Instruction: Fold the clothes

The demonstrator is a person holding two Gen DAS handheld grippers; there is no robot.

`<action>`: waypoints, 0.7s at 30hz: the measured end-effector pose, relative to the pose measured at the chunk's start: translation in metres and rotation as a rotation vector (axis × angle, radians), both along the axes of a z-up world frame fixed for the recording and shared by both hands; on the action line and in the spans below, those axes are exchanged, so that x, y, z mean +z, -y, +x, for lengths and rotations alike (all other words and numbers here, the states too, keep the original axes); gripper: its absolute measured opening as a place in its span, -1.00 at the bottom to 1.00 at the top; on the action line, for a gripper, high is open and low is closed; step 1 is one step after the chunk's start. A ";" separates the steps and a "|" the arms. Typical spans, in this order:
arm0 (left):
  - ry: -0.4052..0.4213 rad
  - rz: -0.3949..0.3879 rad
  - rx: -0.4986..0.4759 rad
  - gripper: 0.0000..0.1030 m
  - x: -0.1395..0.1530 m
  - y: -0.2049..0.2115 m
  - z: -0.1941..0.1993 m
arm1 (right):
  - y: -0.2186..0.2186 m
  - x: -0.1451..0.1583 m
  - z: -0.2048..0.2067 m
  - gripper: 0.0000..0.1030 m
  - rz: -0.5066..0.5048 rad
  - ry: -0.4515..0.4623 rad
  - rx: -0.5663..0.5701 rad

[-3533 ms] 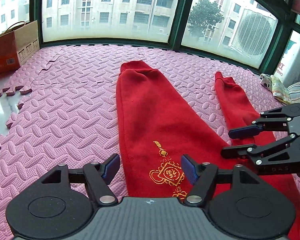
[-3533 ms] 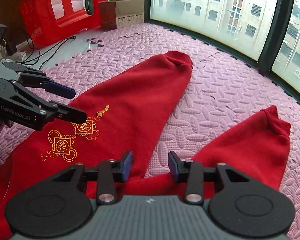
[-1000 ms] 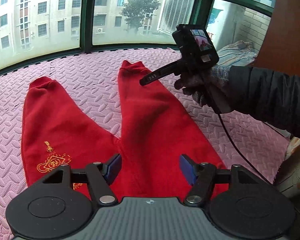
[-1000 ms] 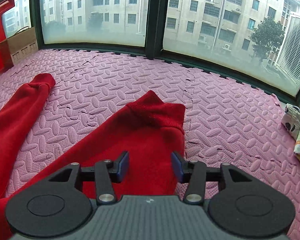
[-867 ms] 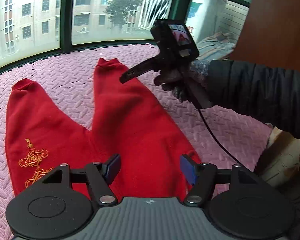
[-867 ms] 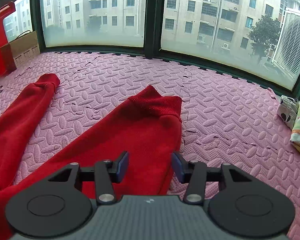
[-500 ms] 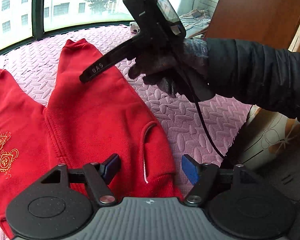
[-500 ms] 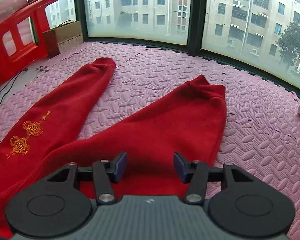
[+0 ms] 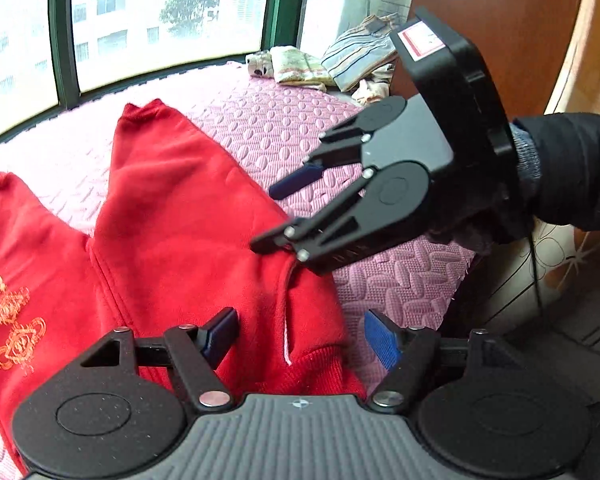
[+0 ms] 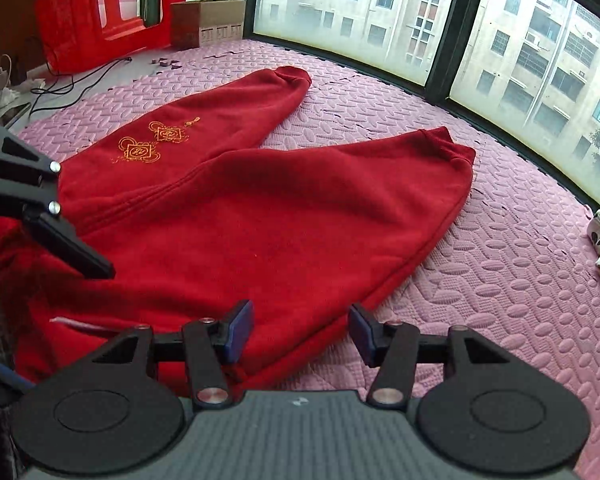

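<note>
The trousers [image 10: 284,216] lie spread flat on the foam mat [image 10: 500,280], waistband nearest both cameras and the two legs fanning apart toward the windows [image 10: 360,0]. In the right wrist view, the embroidered leg [image 10: 204,120] lies left and farther back, the other leg [image 10: 380,184] right. The right claw [image 10: 300,332] hangs over the waistband's right edge, where cloth meets mat. The left claw [image 10: 72,256] hovers above the waistband at far left. Behind the embroidered leg, a cardboard box [image 10: 208,20] stands by the window, with a plastic chair [image 10: 100,12] to its left. In the left wrist view, folded clothes [image 9: 320,60] sit piled at the mat's far corner, behind the right claw [image 9: 268,216].
</note>
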State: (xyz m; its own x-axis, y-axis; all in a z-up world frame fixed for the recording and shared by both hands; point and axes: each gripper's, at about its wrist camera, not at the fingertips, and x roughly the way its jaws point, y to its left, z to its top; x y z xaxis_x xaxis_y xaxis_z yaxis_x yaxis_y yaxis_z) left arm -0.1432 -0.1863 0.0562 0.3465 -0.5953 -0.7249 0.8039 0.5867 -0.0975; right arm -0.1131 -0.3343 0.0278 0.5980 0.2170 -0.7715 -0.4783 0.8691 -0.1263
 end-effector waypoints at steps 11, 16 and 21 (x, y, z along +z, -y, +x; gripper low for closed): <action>0.197 0.135 -0.001 0.41 -0.013 0.022 -0.021 | 0.035 0.015 0.029 0.05 0.174 -0.072 -0.169; 0.251 0.130 -0.012 0.41 -0.010 0.027 -0.024 | 0.056 0.015 0.071 0.04 0.228 -0.065 -0.310; 0.253 0.165 -0.051 0.16 -0.020 0.034 -0.025 | 0.075 0.003 0.129 -0.01 0.298 -0.058 -0.440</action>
